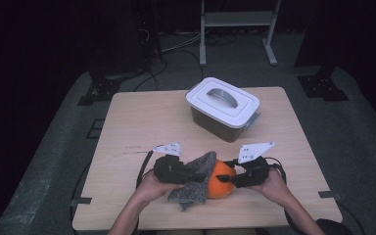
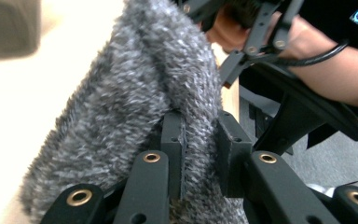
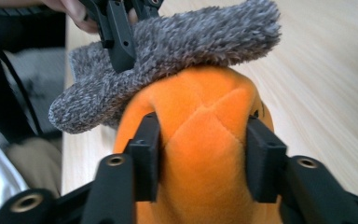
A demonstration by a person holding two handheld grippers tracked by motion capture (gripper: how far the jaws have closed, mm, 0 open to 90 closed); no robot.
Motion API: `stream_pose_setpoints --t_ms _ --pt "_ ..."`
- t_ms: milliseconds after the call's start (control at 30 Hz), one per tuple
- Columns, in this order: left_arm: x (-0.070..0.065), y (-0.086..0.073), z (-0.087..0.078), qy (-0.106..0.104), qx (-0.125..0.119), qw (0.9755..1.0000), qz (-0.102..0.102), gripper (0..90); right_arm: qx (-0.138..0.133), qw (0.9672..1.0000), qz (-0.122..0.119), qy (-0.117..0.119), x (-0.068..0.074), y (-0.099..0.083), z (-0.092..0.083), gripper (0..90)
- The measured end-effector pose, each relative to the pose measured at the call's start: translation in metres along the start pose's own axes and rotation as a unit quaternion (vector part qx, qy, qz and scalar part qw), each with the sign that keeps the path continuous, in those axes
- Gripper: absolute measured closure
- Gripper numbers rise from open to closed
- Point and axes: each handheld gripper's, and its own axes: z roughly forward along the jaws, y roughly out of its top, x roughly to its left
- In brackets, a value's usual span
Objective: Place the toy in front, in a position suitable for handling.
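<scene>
While the left tongs (image 2: pixel 200 154) pinch the grey cloth (image 1: pixel 196 178) over the orange plush ball (image 3: pixel 200 140) near the surface's (image 1: pixel 142 122) front edge, the right tongs (image 3: pixel 203 158) squeeze the ball's sides; a soft grip could let it roll free.

I can read no text, label, brand, number or sign on anything before me at this table.

black hand-held gripper (image 1: pixel 188 172) with brass rivets, grey plates, black cables
</scene>
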Motion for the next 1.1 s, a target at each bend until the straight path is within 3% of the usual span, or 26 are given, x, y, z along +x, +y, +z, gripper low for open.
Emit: stream_pose_setpoints --t_ms 67,167,300,467,533,667,733,833,967,1000,1100 --pt "-0.004 0.007 -0.005 0.0 -0.011 0.9999 0.01 75.8 -0.018 0.9997 -0.001 0.014 -0.001 0.002 0.002 54.5" --pt "-0.007 0.012 -0.008 0.003 -0.011 0.9998 0.018 75.9 -0.023 0.999 -0.022 0.032 0.003 0.007 0.01 54.3" --pt "0.002 0.003 -0.009 0.005 -0.011 0.9999 -0.003 76.3 -0.018 0.9983 -0.031 0.046 -0.003 0.003 0.015 50.9" --pt "0.013 -0.007 -0.01 0.016 -0.008 0.9996 -0.021 76.3 -0.013 0.9983 0.01 0.056 -0.02 -0.007 0.004 41.6" --pt "0.018 -0.011 -0.008 0.015 -0.006 0.9994 -0.031 76.2 -0.007 0.9982 0.037 0.046 -0.028 -0.012 -0.004 37.5" --pt "0.017 -0.01 -0.001 0.011 -0.004 0.9994 -0.032 76.1 0.005 0.9981 0.054 0.028 -0.027 -0.015 -0.012 29.7" --pt "0.016 -0.009 0.001 0.011 -0.003 0.9995 -0.028 76.1 0.013 0.9987 0.047 0.016 -0.021 -0.014 -0.016 27.8" --pt "0.014 -0.008 0.004 0.007 -0.001 0.9996 -0.027 76.1 0.004 0.9992 0.04 0.0 -0.012 -0.011 -0.023 26.8" --pt "0.012 -0.006 0.007 0.004 0.001 0.9997 -0.024 76.1 0.013 0.9997 0.013 -0.018 0.0 -0.004 -0.021 24.2" --pt "0.011 -0.005 0.008 0.009 0.007 0.9998 -0.018 76.1 0.036 0.9986 -0.013 -0.037 0.006 0.0 -0.012 22.8" --pt "0.01 -0.005 0.004 0.015 0.007 0.9998 -0.014 76.0 0.04 0.9984 -0.012 -0.038 0.003 0.0 -0.002 32.5"
